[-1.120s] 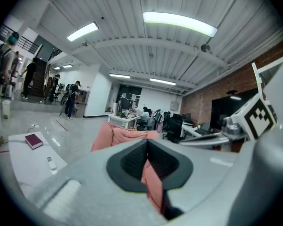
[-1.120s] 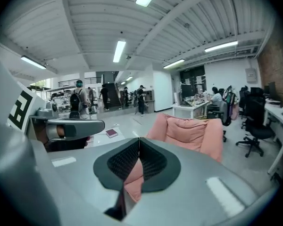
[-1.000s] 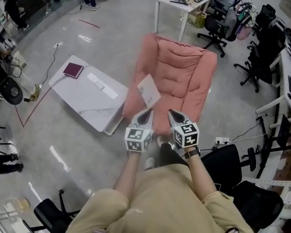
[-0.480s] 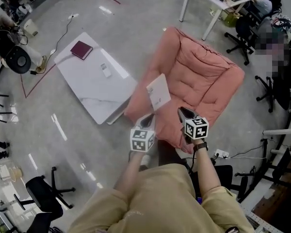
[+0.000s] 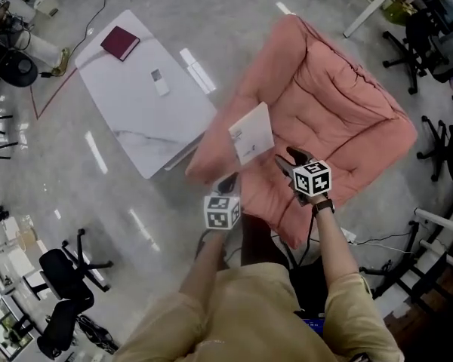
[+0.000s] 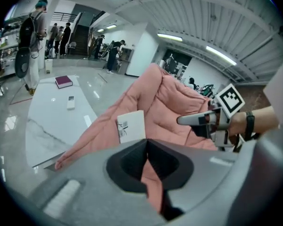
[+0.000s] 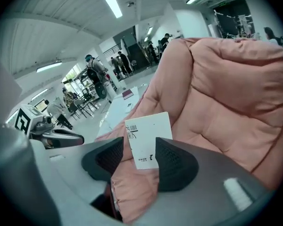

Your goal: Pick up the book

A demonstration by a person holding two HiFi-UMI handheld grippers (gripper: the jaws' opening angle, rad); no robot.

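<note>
Because the white book (image 5: 253,133) is thin, with a flat, smooth-looking cover, I judge it light and fairly stiff, yet apt to slip or flop open if pinched by 1 cover alone. It lies tilted on the padded arm of the pink lounge chair (image 5: 340,119). That soft cushion will likely give under a push, so the near edge or the spine, taken through the full thickness, looks the best hold. The right tongs (image 7: 137,161) are opening with nothing pressed between them; the book shows ahead in line with the gap, not yet reached. The left tongs (image 6: 147,147) are closed together on nothing. A maroon book (image 5: 119,43) and a small remote (image 5: 158,81) lie on the white counter (image 5: 147,134), well apart. No container shows near the white book.
</note>
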